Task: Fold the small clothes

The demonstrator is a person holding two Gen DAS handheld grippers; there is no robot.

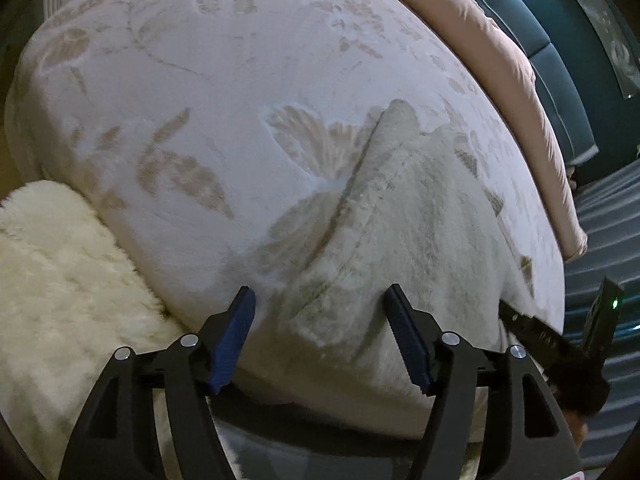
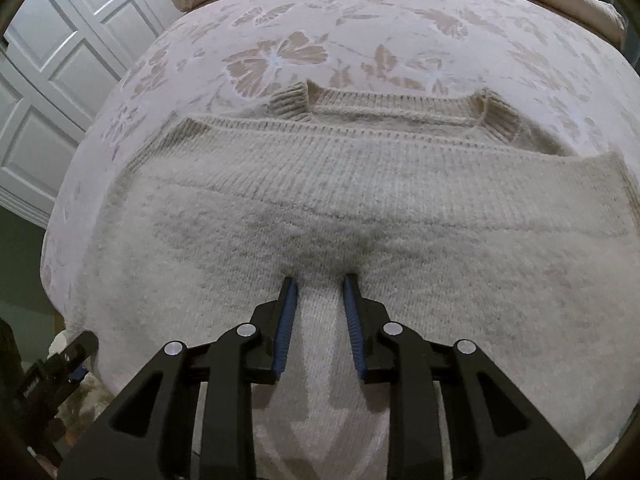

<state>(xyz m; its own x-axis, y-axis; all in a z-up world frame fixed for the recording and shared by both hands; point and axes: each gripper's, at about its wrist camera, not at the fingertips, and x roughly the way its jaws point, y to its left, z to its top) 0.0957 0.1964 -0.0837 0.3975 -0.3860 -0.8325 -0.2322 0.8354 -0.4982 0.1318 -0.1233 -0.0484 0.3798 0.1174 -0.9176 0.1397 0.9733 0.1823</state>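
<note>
Blue-padded fingers of the right gripper stand narrow, pinching a raised ridge of the cream knitted sweater, which lies across the near half of the bed. Its ribbed cuffs show at eleven and one o'clock, so the sleeves look already folded in; the body fold seems left. The left gripper hangs wide apart, holding nothing. A butterfly-patterned cover dresses the bed, white panelled doors stand at ten o'clock, and a fluffy rug lies beside.

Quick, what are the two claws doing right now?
Left gripper: open, holding nothing.
Right gripper: fingers closed on a pinch of the sweater.
</note>
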